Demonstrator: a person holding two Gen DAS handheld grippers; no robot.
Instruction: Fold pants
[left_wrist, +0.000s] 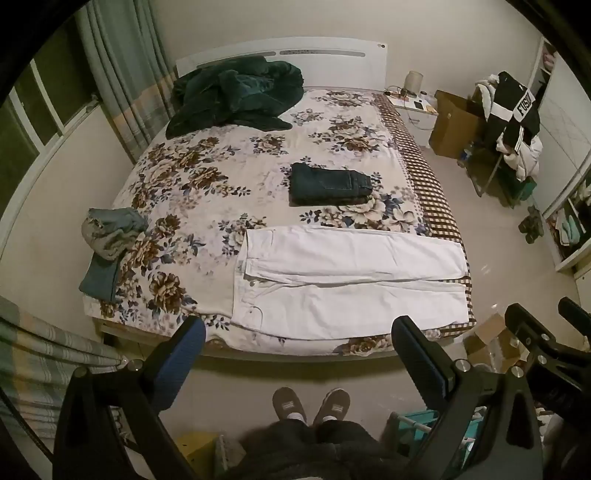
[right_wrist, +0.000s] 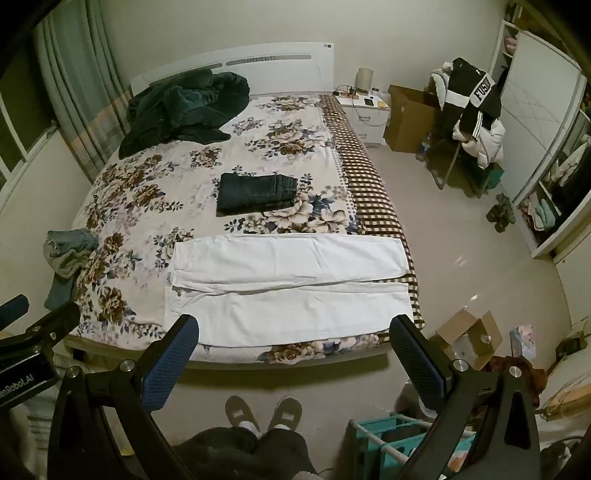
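Observation:
White pants lie flat across the near edge of the floral bed, waist at left, legs side by side running right; they also show in the right wrist view. My left gripper is open and empty, held above the floor just in front of the bed edge. My right gripper is open and empty at the same height, beside the left one; its body shows at the right of the left wrist view.
Folded dark jeans lie mid-bed. A crumpled blue-grey garment hangs at the left edge. A dark green blanket is by the headboard. Cardboard box, teal rack and my slippers are on the floor.

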